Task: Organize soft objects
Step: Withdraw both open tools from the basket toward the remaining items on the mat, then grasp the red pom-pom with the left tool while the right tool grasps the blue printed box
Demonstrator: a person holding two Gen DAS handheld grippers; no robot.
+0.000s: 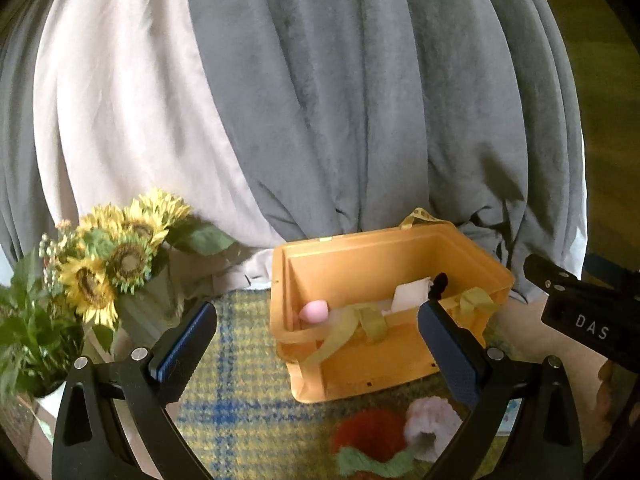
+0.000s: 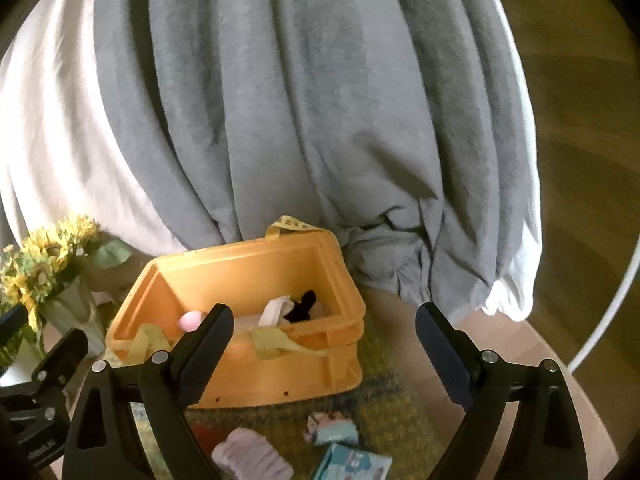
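I see my left gripper (image 1: pixel 318 336) and right gripper (image 2: pixel 325 334) both gaping, empty, before the crate (image 1: pixel 360 256) holding a pink egg (image 1: pixel 315 311), white cloth (image 1: pixel 412 294) and black item (image 2: pixel 304 306).

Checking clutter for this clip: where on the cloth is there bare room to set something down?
Free: the plaid cloth between the sunflower vase and the orange crate, and the bare table right of the crate. Crowded: in front of the crate, where the red pompom, pale scrunchie and small packets lie.
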